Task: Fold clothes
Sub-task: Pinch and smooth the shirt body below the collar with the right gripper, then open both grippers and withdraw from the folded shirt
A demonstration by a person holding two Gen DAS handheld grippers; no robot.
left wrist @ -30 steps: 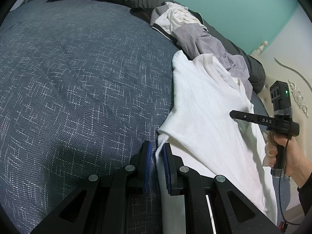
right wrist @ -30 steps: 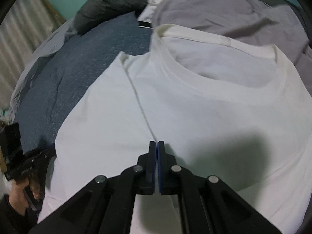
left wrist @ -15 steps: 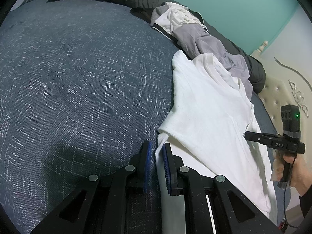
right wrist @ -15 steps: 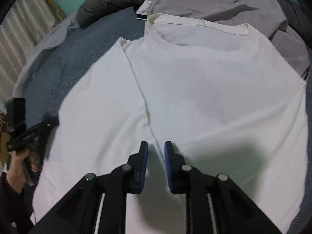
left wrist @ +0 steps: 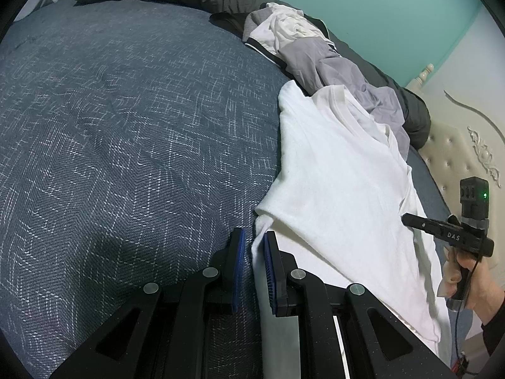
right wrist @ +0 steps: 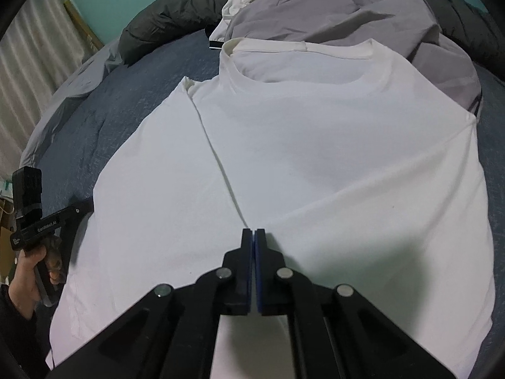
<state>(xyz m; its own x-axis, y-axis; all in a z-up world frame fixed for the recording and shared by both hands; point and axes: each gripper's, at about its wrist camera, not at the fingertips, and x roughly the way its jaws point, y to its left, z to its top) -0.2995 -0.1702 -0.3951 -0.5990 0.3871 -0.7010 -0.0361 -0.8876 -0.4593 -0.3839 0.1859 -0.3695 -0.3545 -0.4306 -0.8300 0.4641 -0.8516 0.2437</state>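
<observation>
A white T-shirt [left wrist: 331, 183] [right wrist: 315, 158] lies flat on the bed, collar at the far end, its left sleeve folded in over the body. My left gripper [left wrist: 253, 237] is open at the shirt's left edge, and a strip of that edge runs between its blue pads. It shows at the left of the right wrist view as the left gripper [right wrist: 79, 210]. My right gripper [right wrist: 253, 232] is shut on the shirt where the folded sleeve's edge ends. Creases run out from its tips. The right gripper [left wrist: 407, 218] sits over the shirt's far side.
The blue woven bed cover [left wrist: 126, 126] spreads wide to the left. A pile of grey and white clothes [left wrist: 315, 53] [right wrist: 347, 15] lies just beyond the collar, with a dark duvet [right wrist: 164, 22] behind it. A cream headboard [left wrist: 451, 145] stands at the right.
The right gripper was shut, opened as it drew back over the shirt, and has shut again at the sleeve fold's edge. The left gripper has stayed at the shirt's left edge.
</observation>
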